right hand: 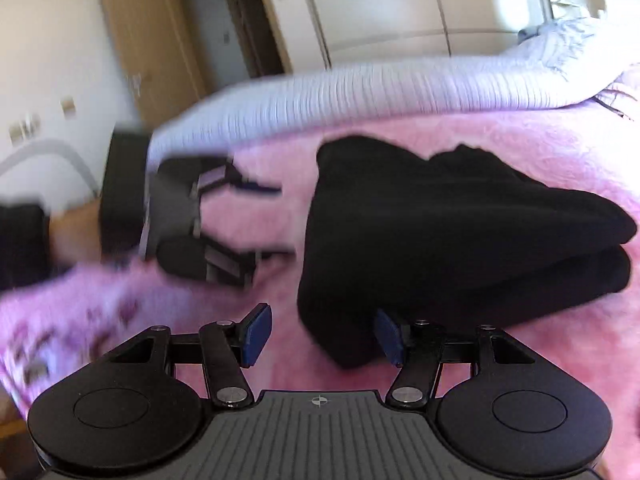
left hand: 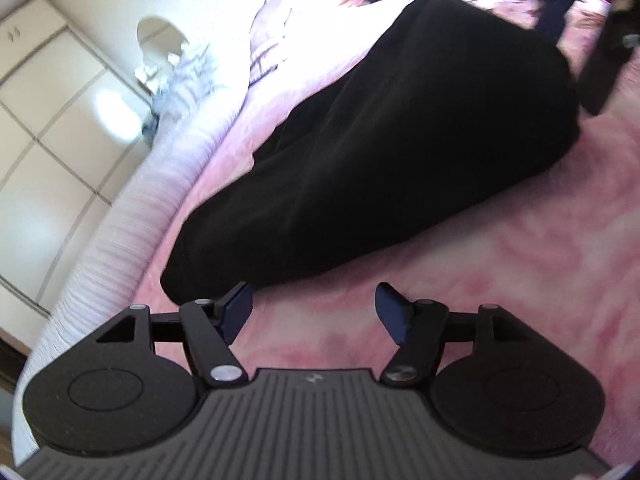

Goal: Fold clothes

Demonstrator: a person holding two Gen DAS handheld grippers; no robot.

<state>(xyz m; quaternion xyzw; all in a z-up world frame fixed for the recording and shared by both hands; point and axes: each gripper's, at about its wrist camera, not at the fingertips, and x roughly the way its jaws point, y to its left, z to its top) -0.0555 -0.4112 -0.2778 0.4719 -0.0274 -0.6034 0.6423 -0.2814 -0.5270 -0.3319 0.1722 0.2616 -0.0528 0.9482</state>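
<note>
The left tongs (left hand: 314, 312) are seen released, the 2 blue pads (left hand: 390, 312) spread apart over bare pink blanket (left hand: 500, 280) with nothing caught between them. The black garment (left hand: 380, 152) is laid folded on the blanket just ahead of these tongs and to their left, its nearest edge close beside the left pad; whether it is touched cannot be told.

From the right wrist, the right tongs (right hand: 322, 336) are also seen released. A corner of the black garment (right hand: 440, 232) is found between the pads, lying close against the right-hand one, but it is not pinched. The bulk of the garment is stacked in 2 thick layers ahead and to the right. Off to the left of the right tongs, the other tongs (right hand: 224, 220) are glimpsed, blurred, over the blanket (right hand: 260, 152). A ribbed white bed edge (right hand: 360, 92) is seen beyond.
</note>
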